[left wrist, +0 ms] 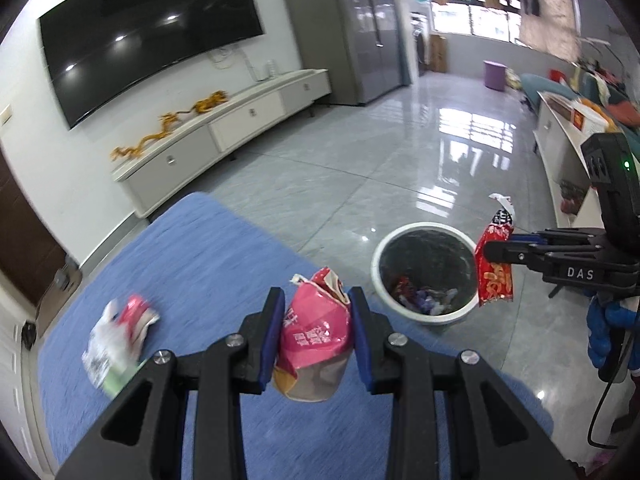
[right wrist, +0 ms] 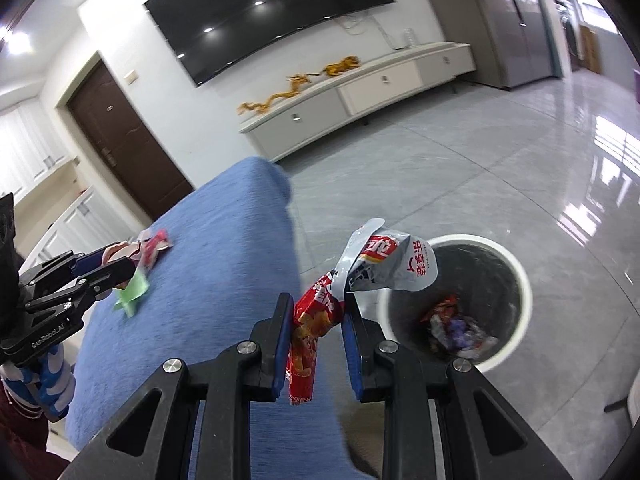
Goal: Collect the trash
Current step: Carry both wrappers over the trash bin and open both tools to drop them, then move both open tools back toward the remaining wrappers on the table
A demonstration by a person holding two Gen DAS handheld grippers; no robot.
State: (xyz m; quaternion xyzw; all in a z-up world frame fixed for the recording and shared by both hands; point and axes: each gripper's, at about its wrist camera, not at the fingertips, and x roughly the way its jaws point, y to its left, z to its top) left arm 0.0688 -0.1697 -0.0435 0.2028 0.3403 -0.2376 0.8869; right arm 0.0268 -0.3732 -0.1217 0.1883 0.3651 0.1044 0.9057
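My left gripper [left wrist: 316, 300] is shut on a pink snack bag [left wrist: 316, 332] and holds it above the blue table [left wrist: 192, 264]. My right gripper [right wrist: 318, 304] is shut on a red snack wrapper [right wrist: 316, 320] with a silver torn top, held beside the white trash bin [right wrist: 516, 264]. In the left wrist view the right gripper [left wrist: 486, 248] holds that wrapper [left wrist: 494, 276] at the bin's [left wrist: 380, 280] right rim. The bin holds several wrappers [right wrist: 456, 324]. A crumpled white, red and green wrapper [left wrist: 116, 340] lies on the table at the left. It also shows in the right wrist view [right wrist: 140, 276], by the left gripper [right wrist: 124, 262].
The bin stands on the glossy grey tile floor [left wrist: 400, 152] just past the table's right edge. A white TV cabinet [left wrist: 224, 128] with yellow dragon figures runs along the far wall under a television [left wrist: 148, 32]. A low white cabinet [left wrist: 560, 132] is at the right.
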